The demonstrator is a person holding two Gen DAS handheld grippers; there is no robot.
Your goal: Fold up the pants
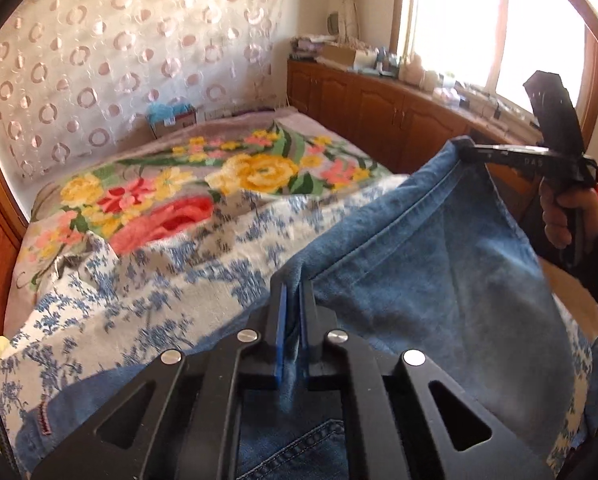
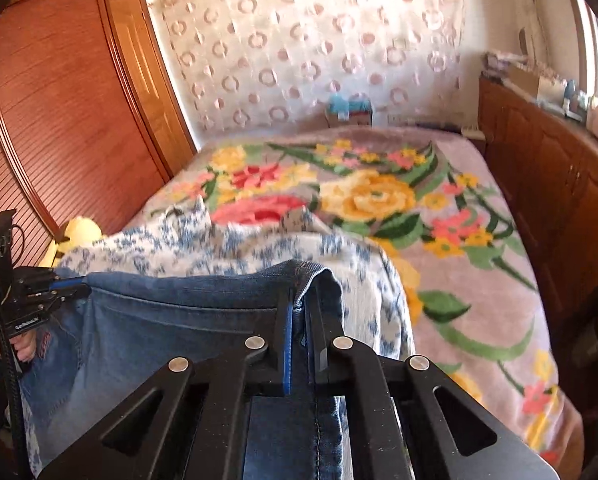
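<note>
Left wrist view: we are clamping our left gripper [image 1: 293, 312] shut on one corner of the jeans [image 1: 439, 272], whose taut edge is running up and to the right to our right gripper [image 1: 465, 148], itself pinching the far corner above the bed [image 1: 259, 168]. Right wrist view: we are holding the right gripper [image 2: 299, 316] closed on the hem of the jeans [image 2: 159, 320], the edge stretching leftward to the left gripper [image 2: 75, 286], so the coming fold will likely turn on this held edge.

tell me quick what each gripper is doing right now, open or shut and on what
left gripper: shut on the jeans, clamping an edge.
right gripper: shut on the jeans, clamping the other edge.
</note>
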